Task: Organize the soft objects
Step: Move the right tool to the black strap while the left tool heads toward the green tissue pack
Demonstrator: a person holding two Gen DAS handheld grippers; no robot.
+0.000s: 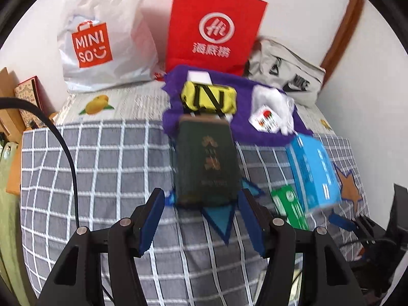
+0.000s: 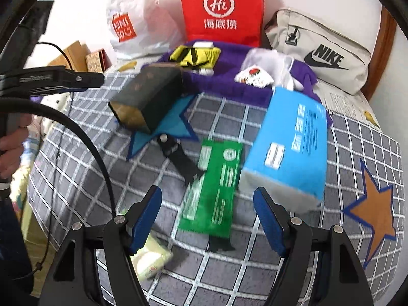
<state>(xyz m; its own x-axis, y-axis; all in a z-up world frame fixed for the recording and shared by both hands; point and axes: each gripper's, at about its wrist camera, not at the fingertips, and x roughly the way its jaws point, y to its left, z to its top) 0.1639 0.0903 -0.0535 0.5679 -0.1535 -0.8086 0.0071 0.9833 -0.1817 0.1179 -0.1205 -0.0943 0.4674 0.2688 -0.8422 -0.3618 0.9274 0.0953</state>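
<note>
Box (image 2: pixel 148 97) left of sachet (image 2: pixel 216 186), carton (image 2: pixel 290 150) right, towel (image 2: pixel 229 86) behind, bags behind that.

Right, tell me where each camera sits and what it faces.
Left wrist: on the left gripper, angled down at the dark green rectangular box; its open blue-padded fingers show.
Right wrist: on the right gripper, angled down at the flat green packet; its open fingers and a hand show.
Shared: red paper bag, light blue box.

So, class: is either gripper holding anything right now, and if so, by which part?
Nothing is held. The left gripper and right gripper both have open jaws with only the checked blanket behind the gap.
</note>
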